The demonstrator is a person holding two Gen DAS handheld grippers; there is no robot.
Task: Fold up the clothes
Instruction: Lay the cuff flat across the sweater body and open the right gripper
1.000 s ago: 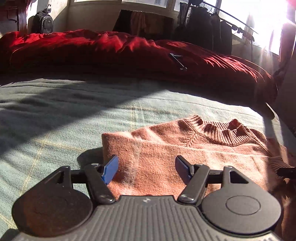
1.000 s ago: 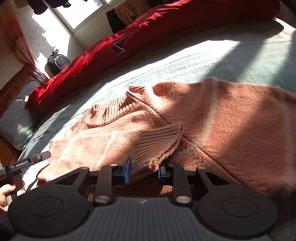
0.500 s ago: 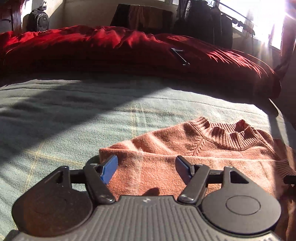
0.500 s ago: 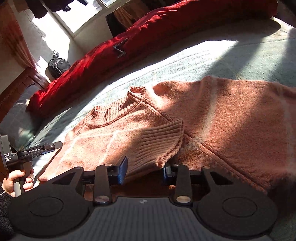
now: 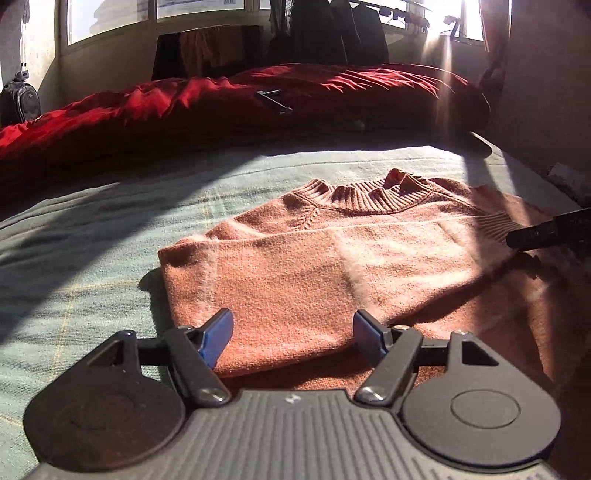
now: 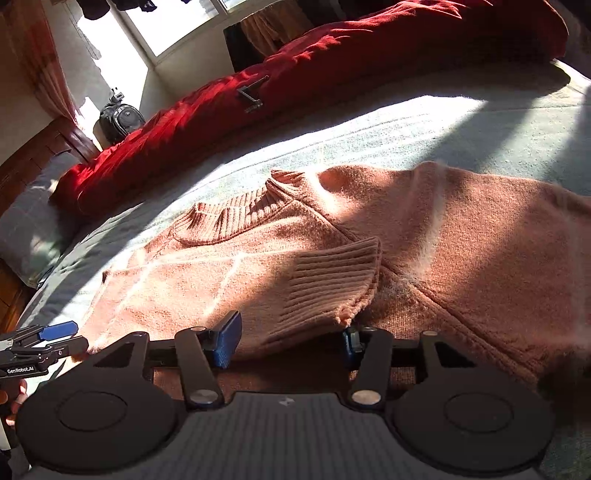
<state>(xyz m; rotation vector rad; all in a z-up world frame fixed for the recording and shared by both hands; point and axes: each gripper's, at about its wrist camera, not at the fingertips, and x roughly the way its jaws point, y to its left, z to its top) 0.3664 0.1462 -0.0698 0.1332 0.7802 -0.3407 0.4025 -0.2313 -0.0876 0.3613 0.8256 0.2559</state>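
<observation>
1. We saw a soft orange sweater [image 5: 332,266] lying on a bed [image 5: 92,236] with a green-grey cover.
2. Its ribbed neck [image 5: 369,195] pointed away from us, toward a big red blanket [image 5: 221,107] at the far side of the bed.
3. One sleeve was folded across the front of the sweater, and its ribbed cuff [image 6: 332,280] lay on top.
4. Our left gripper [image 5: 291,338] was low over the near edge of the sweater. Its fingers [image 5: 218,336] with blue pads were spread wide apart, and they held nothing.
5. Our right gripper [image 6: 288,339] was just in front of the cuff. Its fingers [image 6: 227,341] were wide apart too. The cuff edge hung down between them, but they were not squeezing it.
6. In the right wrist view we saw the left gripper at the left edge, with a bit of a hand [image 6: 11,398] under it.
7. A small dark metal thing [image 5: 275,101] lay on the red blanket. We could not tell what it was.
8. A black backpack [image 6: 120,120] sat by the wall, and dark clothes [image 5: 332,33] hung by the bright window.
</observation>
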